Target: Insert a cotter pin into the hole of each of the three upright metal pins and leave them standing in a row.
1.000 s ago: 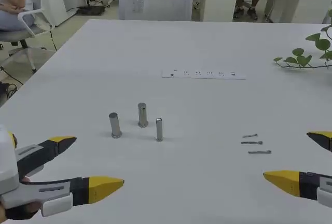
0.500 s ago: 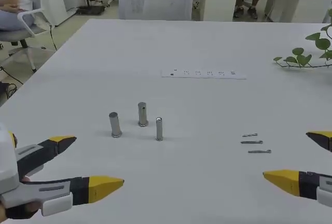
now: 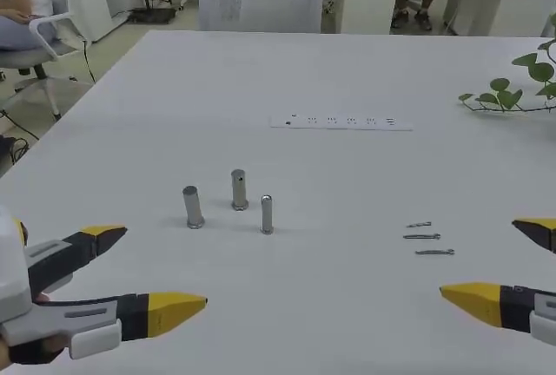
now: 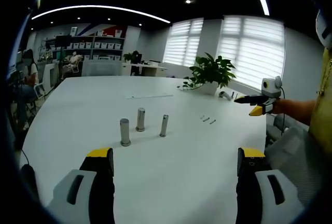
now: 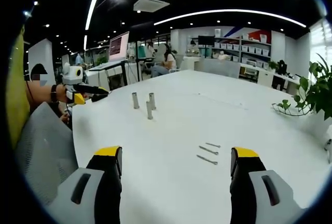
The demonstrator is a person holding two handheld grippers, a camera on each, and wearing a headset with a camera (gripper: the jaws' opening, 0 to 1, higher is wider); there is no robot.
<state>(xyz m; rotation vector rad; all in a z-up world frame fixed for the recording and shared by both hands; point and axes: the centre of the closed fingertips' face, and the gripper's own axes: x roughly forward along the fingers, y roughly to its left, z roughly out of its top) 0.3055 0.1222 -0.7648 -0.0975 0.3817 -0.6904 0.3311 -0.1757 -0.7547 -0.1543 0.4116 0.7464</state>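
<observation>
Three stubby silver metal pins (image 3: 239,191) stood upright, clustered — thin cotter pins (image 3: 422,238) lay loose, well apart. Left gripper (image 3: 165,269) and right gripper (image 3: 478,257) gaped empty.

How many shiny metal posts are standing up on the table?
3. All stand together on the white table: the left pin, the middle pin farther back, and the right pin nearest the front. None seems hidden.

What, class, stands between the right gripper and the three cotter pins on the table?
Nothing visible does: bare white table is all that lies between the open right gripper and the cotter pins just ahead of it.
</observation>
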